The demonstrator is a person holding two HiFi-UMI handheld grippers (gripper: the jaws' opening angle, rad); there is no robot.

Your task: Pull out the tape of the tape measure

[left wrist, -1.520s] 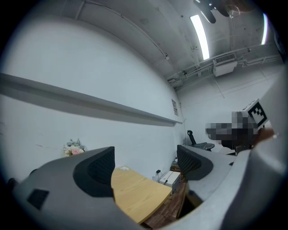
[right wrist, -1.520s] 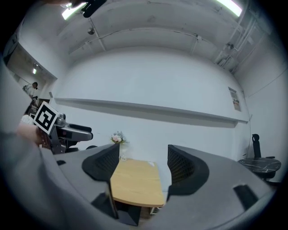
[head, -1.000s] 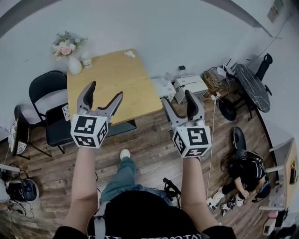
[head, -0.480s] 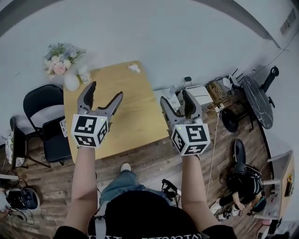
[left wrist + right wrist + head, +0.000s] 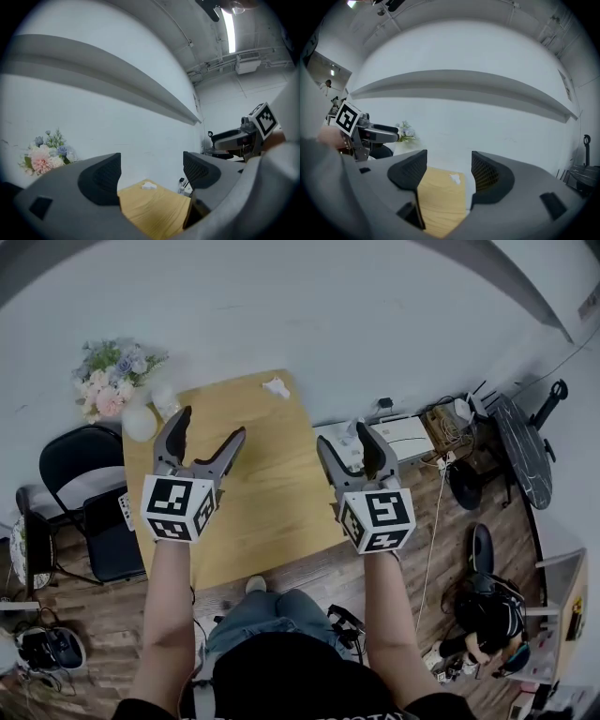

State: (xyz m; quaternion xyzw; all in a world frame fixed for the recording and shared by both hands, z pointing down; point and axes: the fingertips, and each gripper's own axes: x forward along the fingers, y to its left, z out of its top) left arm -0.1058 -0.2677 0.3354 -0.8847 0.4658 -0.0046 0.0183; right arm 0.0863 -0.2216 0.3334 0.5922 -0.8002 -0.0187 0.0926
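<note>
No tape measure shows in any view. Both grippers are held in the air over a light wooden table (image 5: 253, 493). My left gripper (image 5: 211, 425) stands open above the table's left half, with nothing between its fingers (image 5: 150, 171). My right gripper (image 5: 345, 435) hangs over the table's right edge. Its jaws are wide apart and closing, and nothing is between them (image 5: 449, 166). Between the jaws of both grippers only the tabletop and a small white crumpled scrap (image 5: 276, 386) (image 5: 148, 186) (image 5: 455, 178) at its far end are seen.
A vase of pink and blue flowers (image 5: 111, 381) stands at the table's far left corner. Black chairs (image 5: 80, 460) are left of the table. Boxes and cables (image 5: 403, 432) lie on the wooden floor at the right, near a dark round table (image 5: 525, 442) and a crouching person (image 5: 487, 615).
The view has moved forward, so the table now lies under both grippers. The right gripper's jaws have drawn a little closer together. The left gripper keeps its pose.
</note>
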